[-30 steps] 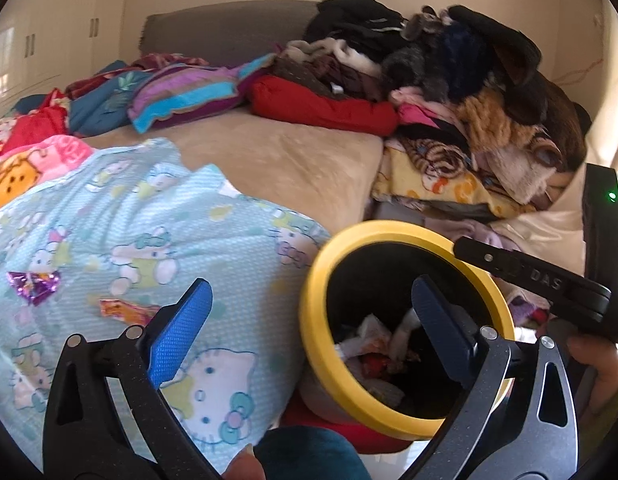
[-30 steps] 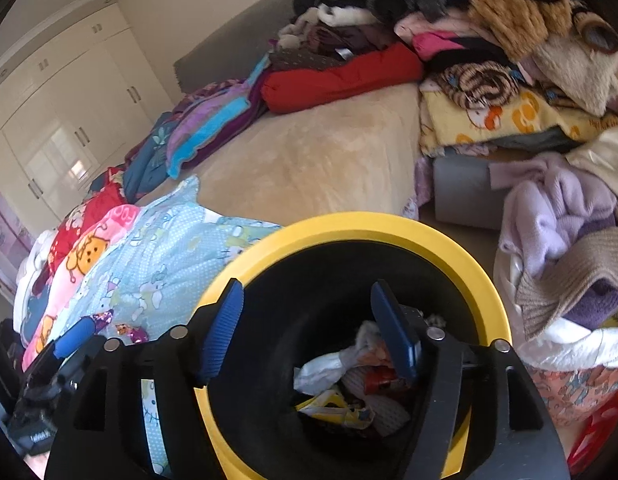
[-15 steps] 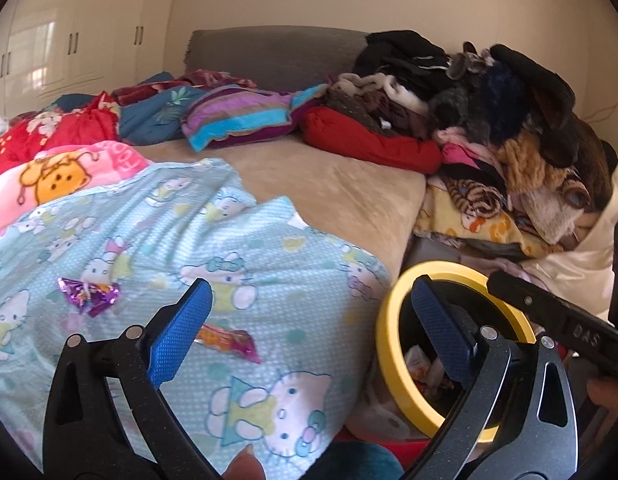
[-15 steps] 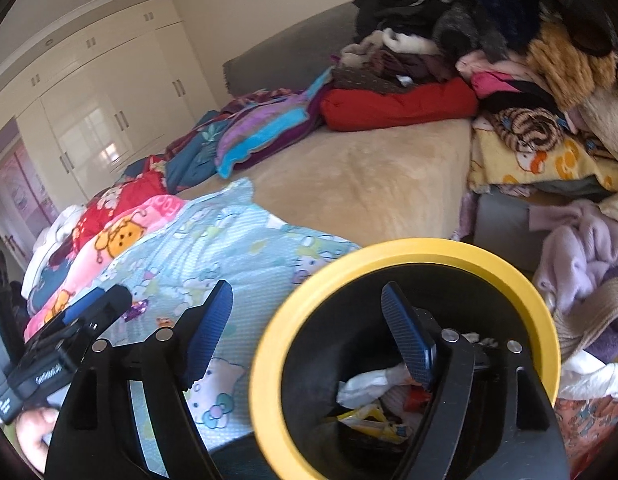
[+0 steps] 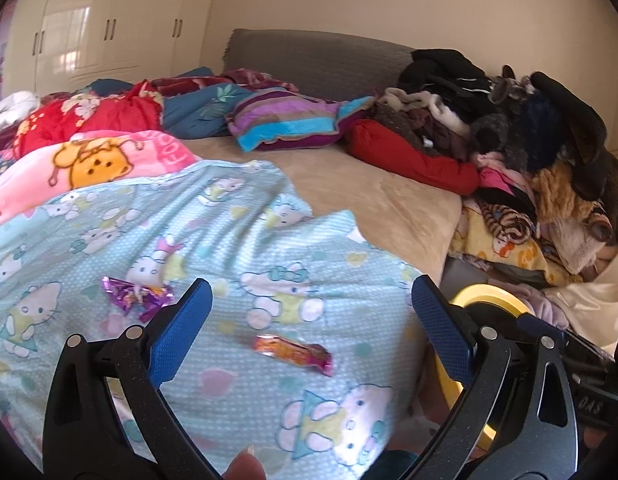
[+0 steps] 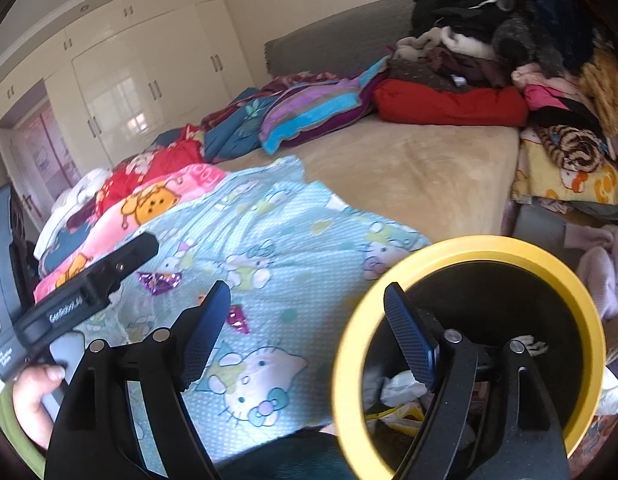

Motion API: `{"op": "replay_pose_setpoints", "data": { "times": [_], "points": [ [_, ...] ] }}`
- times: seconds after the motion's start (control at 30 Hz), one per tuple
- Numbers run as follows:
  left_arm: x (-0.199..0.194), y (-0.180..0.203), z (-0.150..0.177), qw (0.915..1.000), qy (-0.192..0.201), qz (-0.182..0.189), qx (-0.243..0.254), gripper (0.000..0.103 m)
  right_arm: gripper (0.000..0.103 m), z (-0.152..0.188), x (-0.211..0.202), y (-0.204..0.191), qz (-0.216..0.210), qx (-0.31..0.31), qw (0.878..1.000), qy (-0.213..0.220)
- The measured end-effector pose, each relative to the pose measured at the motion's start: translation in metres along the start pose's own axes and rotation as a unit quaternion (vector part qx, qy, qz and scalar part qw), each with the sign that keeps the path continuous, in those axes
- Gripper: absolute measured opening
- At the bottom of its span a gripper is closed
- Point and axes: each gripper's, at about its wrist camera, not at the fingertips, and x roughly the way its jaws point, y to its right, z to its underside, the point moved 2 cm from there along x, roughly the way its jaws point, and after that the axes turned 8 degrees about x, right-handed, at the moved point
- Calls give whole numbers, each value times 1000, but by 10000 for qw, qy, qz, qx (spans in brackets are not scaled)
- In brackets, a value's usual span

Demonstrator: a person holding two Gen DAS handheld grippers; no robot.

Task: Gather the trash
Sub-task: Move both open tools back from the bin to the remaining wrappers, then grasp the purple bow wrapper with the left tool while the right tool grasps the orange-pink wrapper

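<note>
Over the bed, the left gripper [image 5: 311,316] is hanging with its blue-padded jaws spread wide apart and nothing between them. Below it is lying a light-blue quilted blanket printed with white cartoon cats [image 5: 237,248], and two pieces of trash are sitting on that blanket. An orange candy wrapper with pink crimped ends [image 5: 292,353] is lying flat between the two jaw tips as seen from the left wrist camera. A crumpled shiny purple foil wrapper [image 5: 138,297] is lying further to the left, just beside the left jaw's tip, well apart from the orange one.

The right gripper [image 6: 307,330] is also gaping, jaws apart and gripping nothing. Its right jaw is showing in front of the mouth of a round black trash bin with a thick yellow rim [image 6: 393,276], which is standing just off the blanket's right edge. Inside the bin, crumpled white paper and yellow scraps [image 6: 401,390] are lying at the bottom.

Beyond the blanket, a bare beige mattress cover [image 5: 373,196] is stretching back to a grey headboard [image 5: 317,64]. A heap of mixed clothes [image 5: 521,148] is piling up on the right.
</note>
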Motion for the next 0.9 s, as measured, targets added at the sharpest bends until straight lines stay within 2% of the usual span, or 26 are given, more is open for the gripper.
{"op": "replay_pose_setpoints", "data": {
  "times": [0.3, 0.53, 0.83, 0.9],
  "points": [
    [8, -66, 7, 9977, -114, -484, -455, 92, 77, 14, 47, -40, -170, -333, 9981, -489],
    [16, -123, 22, 9916, -317, -865, -908, 92, 77, 26, 91, -56, -239, -368, 9943, -967],
    [37, -168, 39, 9838, -595, -932, -1409, 92, 77, 34, 138, -62, -327, -167, 9882, -1485],
    [45, -173, 42, 9825, -696, -941, -1451, 92, 72, 37, 148, -62, -351, -80, 9863, -1607]
  ]
}}
